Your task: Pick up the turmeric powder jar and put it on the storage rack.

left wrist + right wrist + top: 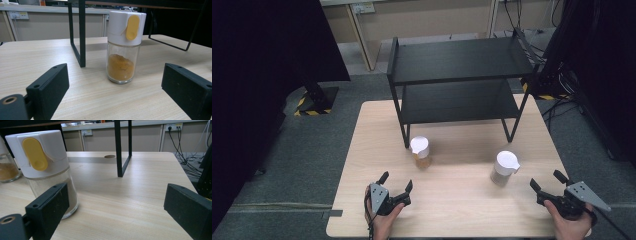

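surface: light wood surface point(452, 210), seen from the high view, standing on grey carpet.
rack: black two-tier metal rack point(459, 80) stood on the far half of the surface, both tiers bare.
left jar: glass spice jar point(420, 152) with white cap, orange-brown powder inside, upright just in front of the rack's front-left leg. in the left gripper view the jar point(124, 46) sat centred between the jaws but farther off, not touching either; yellow flip tab on the cap faced the camera, rack leg point(81, 35) just to its left.
right jar: second glass jar point(504, 169) with white cap, pale powder, upright on the right half of the surface, well apart from the first jar. in the right gripper view this jar point(43, 167) was near the left jaw and partly hidden behind it; contact could not be told. yellow tab faced the camera.
left gripper: left gripper point(395, 186) was held low near the front edge, jaws spread wide, nothing between them, pointing toward the orange jar.
right gripper: right gripper point(548, 182) was at the front-right corner, jaws wide apart, empty, just right of the pale jar.
hands: a hand was wrapped round each gripper body, coming in from the bottom edge.
background: wall sockets and loose cables point(190, 167) were behind the surface on the right.
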The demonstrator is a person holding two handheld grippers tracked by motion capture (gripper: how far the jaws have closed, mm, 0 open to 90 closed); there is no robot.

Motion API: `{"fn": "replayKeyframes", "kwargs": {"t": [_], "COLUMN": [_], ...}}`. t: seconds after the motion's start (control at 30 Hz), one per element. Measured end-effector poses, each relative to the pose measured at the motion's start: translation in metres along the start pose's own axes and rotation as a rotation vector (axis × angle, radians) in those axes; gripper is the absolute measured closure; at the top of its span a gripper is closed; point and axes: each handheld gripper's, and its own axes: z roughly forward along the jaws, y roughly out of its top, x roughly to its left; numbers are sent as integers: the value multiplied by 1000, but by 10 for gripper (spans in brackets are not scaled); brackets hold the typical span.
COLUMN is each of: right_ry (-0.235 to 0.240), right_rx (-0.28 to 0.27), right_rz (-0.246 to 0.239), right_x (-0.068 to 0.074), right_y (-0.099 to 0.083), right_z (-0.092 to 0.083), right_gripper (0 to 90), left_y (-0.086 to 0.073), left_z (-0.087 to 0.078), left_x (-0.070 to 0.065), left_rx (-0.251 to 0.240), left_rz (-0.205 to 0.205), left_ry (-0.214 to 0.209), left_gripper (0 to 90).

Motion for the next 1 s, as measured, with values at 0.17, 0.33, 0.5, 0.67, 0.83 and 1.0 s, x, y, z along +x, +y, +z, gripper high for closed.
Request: {"fn": "replayKeyframes", "kwargs": {"t": [0.17, 0.33, 0.5, 0.67, 0.83, 1.0], "right_ry": [1, 0, -2, -1, 0, 0], "right_rx": [2, 2, 3, 2, 6, 10], "right_rz": [2, 5, 3, 7, 4, 1], "right_x": [0, -1, 0, 0, 0, 1], "right_y": [0, 0, 1, 0, 1, 2], "right_z": [0, 0, 0, 0, 0, 1], "right_gripper": [63, 62, 61, 61, 60, 58], "left_y": [2, 3, 8, 12, 14, 18], "left_z": [1, 1, 7, 12, 17, 25], "left_x": [1, 1, 1, 1, 2, 1], "left_rx": [4, -2, -18, -28, -26, -26], "left_rz": [5, 2, 9, 20, 25, 38], "left_ry": [-3, -7, -28, -35, -44, -57], "left_gripper": [62, 53, 47, 43, 41, 40]}}
